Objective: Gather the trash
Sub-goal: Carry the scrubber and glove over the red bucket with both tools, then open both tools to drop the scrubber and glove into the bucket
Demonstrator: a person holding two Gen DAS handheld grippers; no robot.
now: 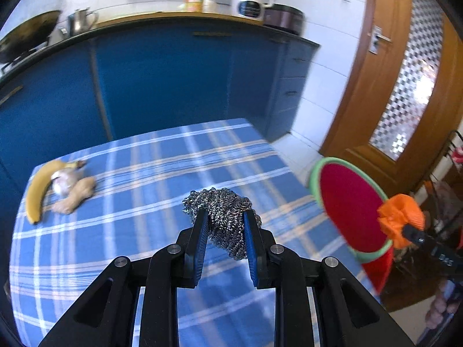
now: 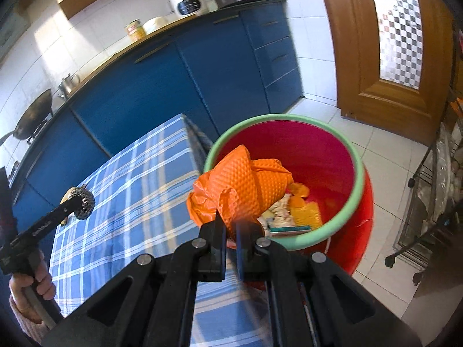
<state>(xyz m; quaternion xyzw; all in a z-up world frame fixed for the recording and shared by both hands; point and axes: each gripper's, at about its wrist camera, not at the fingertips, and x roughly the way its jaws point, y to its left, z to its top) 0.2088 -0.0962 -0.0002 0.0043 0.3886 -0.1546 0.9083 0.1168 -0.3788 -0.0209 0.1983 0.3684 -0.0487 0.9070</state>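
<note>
1. Grippers number two, each black with blue pads. The left gripper (image 1: 226, 231) fills the lower middle of the left wrist view; the right gripper (image 2: 230, 232) fills the lower middle of the right wrist view.
2. One steel wool scrubber (image 1: 222, 214) sits pinched between the left gripper's pads, held above the checked cloth. In the right wrist view the same scrubber (image 2: 83, 204) shows at the left of the frame on the end of the left gripper, whose handle a hand (image 2: 34, 284) grasps at the lower left.
3. One crumpled orange glove (image 2: 240, 186) is clamped in the right gripper's nearly closed jaws, and it bulges out just beyond the tips. It hangs over the near left rim of the bin. In the left wrist view the glove (image 1: 400, 217) appears at the right edge, in front of the bin's mouth.
4. One red bin (image 2: 303, 150) with a green rim stands on the tiled floor just beside the table's right side. Mixed scraps (image 2: 292, 211) lie on its bottom; their count I cannot tell.
5. One table with a blue plaid tablecloth (image 1: 162, 173) occupies the middle of the left wrist view.
6. At the cloth's far left lie one banana (image 1: 39, 190), one garlic bulb (image 1: 65, 182) and one piece of ginger (image 1: 76, 196), close together and well apart from the scrubber.
</note>
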